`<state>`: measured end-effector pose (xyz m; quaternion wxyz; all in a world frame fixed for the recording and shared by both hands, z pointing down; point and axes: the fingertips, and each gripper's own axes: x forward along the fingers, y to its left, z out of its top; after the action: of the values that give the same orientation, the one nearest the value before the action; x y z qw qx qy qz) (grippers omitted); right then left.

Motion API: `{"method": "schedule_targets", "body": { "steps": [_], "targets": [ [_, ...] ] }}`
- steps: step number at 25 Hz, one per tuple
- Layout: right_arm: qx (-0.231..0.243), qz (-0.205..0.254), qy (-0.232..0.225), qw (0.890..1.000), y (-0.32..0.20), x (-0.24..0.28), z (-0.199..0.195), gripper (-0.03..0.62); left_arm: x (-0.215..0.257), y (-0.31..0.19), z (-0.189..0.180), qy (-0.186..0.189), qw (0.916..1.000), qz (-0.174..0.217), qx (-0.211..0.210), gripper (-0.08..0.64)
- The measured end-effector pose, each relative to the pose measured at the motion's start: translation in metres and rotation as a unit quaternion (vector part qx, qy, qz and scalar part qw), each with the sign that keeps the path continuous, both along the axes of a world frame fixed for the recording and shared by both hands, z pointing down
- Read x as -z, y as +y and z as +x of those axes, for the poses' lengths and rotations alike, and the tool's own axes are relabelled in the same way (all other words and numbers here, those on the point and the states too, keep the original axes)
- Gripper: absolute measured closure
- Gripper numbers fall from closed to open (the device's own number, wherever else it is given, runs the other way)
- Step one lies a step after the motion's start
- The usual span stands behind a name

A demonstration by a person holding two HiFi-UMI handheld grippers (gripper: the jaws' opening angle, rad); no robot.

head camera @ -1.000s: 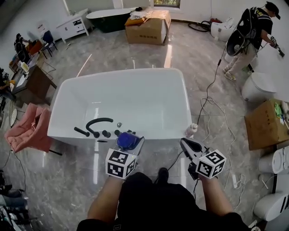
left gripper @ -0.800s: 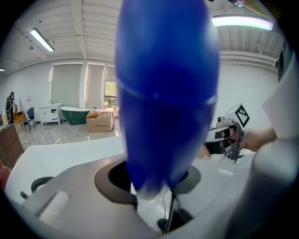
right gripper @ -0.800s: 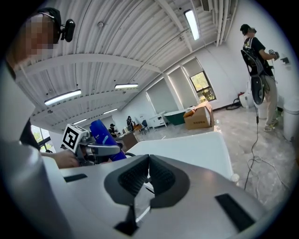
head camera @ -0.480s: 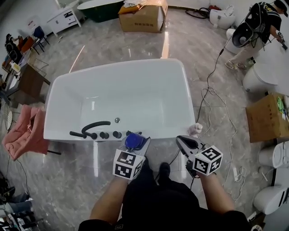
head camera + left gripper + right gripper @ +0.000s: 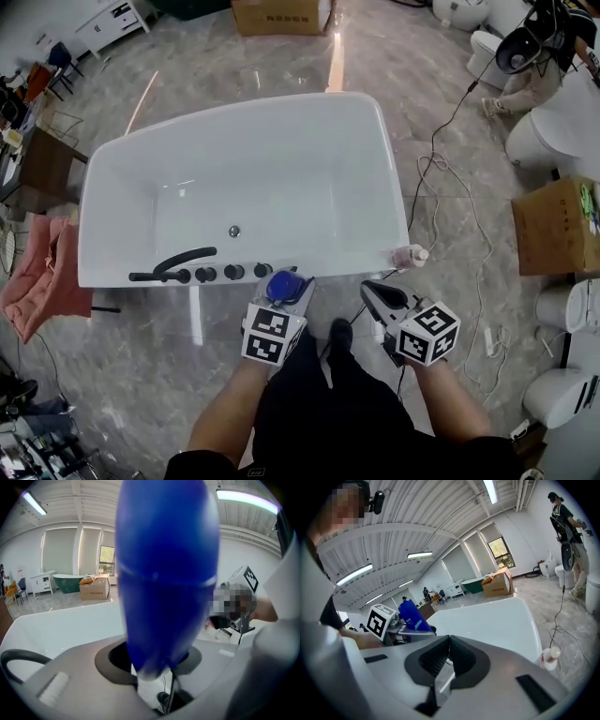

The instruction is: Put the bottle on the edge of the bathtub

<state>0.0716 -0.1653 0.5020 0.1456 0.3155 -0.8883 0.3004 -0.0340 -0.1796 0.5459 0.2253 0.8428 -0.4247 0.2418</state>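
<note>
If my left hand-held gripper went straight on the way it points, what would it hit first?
Probably the near rim of the bathtub, just right of the black knobs. The blue bottle held in the left hand-held gripper would touch it first. Depth is hard to judge from above.

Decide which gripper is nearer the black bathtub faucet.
Left. The left gripper, holding the blue bottle, is just right of the faucet; the right gripper is farther right.

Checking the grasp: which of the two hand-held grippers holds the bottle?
The left hand-held gripper: its jaws clamp the blue bottle, while the right hand-held gripper is shut with nothing between its jaws.
</note>
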Motion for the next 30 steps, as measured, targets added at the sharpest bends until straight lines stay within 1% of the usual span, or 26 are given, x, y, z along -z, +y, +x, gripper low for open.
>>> {"method": "schedule_targets", "body": {
  "steps": [4,10,15,20,22,26,30],
  "targets": [
    [-0.002,-0.012,0.003,1.000,-0.006,-0.015,0.000,0.580,-0.020,-0.006,0.002,0.001,0.9999,-0.015,-0.002,0.396],
    [0.001,-0.021,0.005,1.000,-0.013,-0.032,-0.008,0.580,-0.043,-0.017,-0.002,-0.001,0.9998,-0.020,0.000,0.396],
    [0.001,-0.025,0.017,1.000,-0.020,-0.047,-0.009,0.580,-0.068,-0.024,-0.004,0.002,0.9996,-0.026,0.005,0.396],
    [-0.004,-0.029,0.021,0.999,-0.028,-0.058,-0.009,0.580,-0.096,-0.028,-0.007,-0.007,0.9993,-0.038,0.002,0.396],
    [-0.003,-0.034,0.023,0.999,-0.029,-0.063,-0.011,0.580,-0.103,-0.029,-0.009,-0.012,0.9993,-0.036,0.001,0.396],
    [0.000,-0.041,0.024,0.999,-0.032,-0.074,-0.013,0.580,-0.122,-0.035,-0.009,-0.023,0.9996,-0.015,0.005,0.396],
    [0.002,-0.049,0.025,0.998,-0.035,-0.084,-0.015,0.580,-0.149,-0.035,-0.007,-0.031,0.9993,-0.019,0.008,0.396]
  ]
}}
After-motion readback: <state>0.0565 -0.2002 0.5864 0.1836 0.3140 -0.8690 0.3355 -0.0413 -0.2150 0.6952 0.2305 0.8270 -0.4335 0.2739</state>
